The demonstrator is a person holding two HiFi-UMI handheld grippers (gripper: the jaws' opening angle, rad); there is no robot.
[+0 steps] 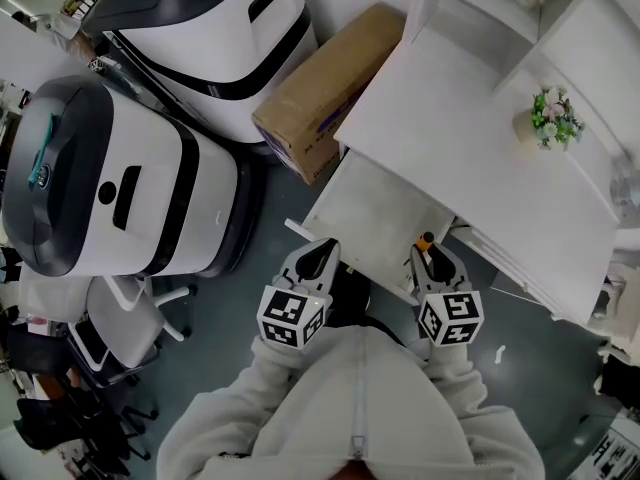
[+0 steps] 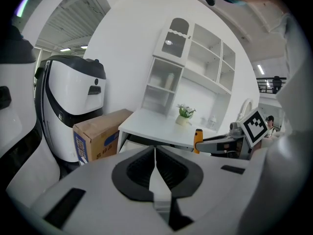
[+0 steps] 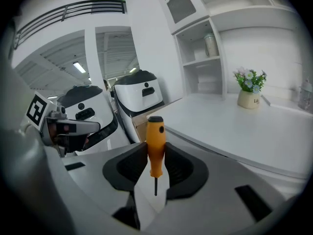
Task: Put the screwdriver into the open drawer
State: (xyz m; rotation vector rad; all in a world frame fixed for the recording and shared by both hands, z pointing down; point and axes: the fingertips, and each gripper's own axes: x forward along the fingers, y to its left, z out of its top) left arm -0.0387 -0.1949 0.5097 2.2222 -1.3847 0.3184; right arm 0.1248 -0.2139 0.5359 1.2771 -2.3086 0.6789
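The screwdriver (image 3: 156, 148) has an orange handle with a black cap and a thin dark shaft. It stands upright between the jaws of my right gripper (image 3: 156, 156), which is shut on its handle, cap up and shaft down. In the head view the screwdriver (image 1: 426, 240) and right gripper (image 1: 433, 256) hover over the near right corner of the open white drawer (image 1: 375, 218). That drawer sticks out from under the white desk (image 1: 470, 138). My left gripper (image 1: 318, 255) hangs at the drawer's near left corner. In its own view the left gripper (image 2: 155, 153) is shut with nothing between its jaws.
Two big white-and-black machines (image 1: 110, 188) (image 1: 215, 28) stand to the left. A cardboard box (image 1: 320, 88) leans between them and the desk. A small flower pot (image 1: 548, 120) sits on the desk below white shelves. An office chair (image 1: 120, 323) is at the lower left.
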